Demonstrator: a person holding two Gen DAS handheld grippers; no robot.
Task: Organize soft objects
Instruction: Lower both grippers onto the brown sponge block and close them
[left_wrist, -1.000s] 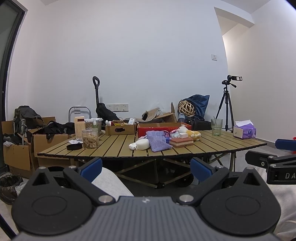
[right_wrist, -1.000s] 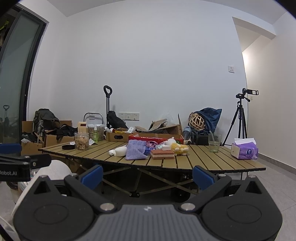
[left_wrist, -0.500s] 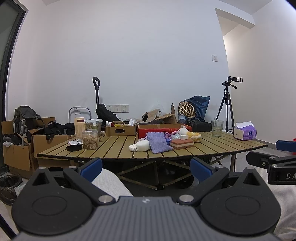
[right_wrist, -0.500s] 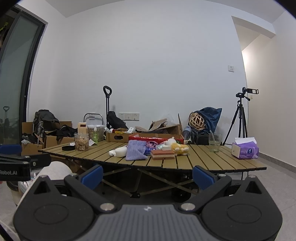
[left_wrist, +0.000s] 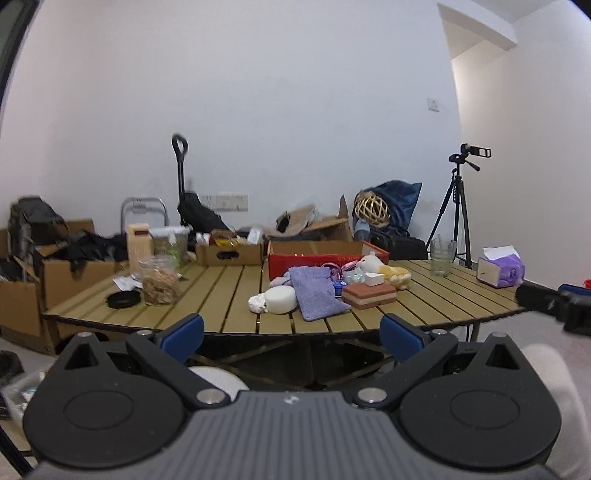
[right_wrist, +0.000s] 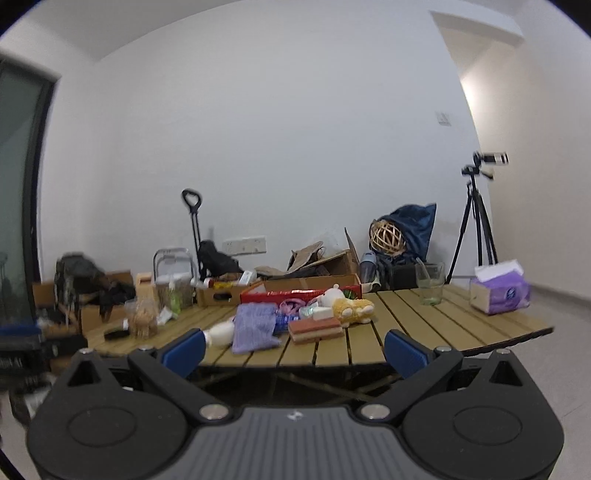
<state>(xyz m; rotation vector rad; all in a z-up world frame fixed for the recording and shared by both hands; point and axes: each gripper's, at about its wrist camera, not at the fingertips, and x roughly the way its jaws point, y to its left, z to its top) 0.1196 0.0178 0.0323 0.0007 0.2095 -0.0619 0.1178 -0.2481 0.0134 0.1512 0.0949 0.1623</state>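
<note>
On the slatted wooden table (left_wrist: 221, 295) (right_wrist: 406, 325) lies a heap of soft things: a purple cloth (left_wrist: 316, 291) (right_wrist: 255, 326), a white round sponge (left_wrist: 280, 300) (right_wrist: 221, 334), a layered brown sponge block (left_wrist: 368, 295) (right_wrist: 316, 329), a yellow plush (left_wrist: 397, 275) (right_wrist: 352, 308) and a white plush (left_wrist: 371, 262) (right_wrist: 332, 295). Behind them stands a red box (left_wrist: 314, 256) (right_wrist: 295, 293). My left gripper (left_wrist: 291, 334) and my right gripper (right_wrist: 295, 354) are open and empty, short of the table's near edge.
A jar (left_wrist: 159, 280) (right_wrist: 142, 317), a black lid (left_wrist: 123, 299), a cardboard box (left_wrist: 229, 253) (right_wrist: 218, 293), a glass (left_wrist: 441, 256) (right_wrist: 429, 282) and a purple tissue pack (left_wrist: 500, 267) (right_wrist: 500, 291) also sit on the table. Cartons, bags and a tripod (left_wrist: 458, 206) (right_wrist: 478, 221) stand behind.
Both grippers have risen and moved closer to the table, so its top shows from above. The right wrist view has swung and is slightly blurred. Both stay open.
</note>
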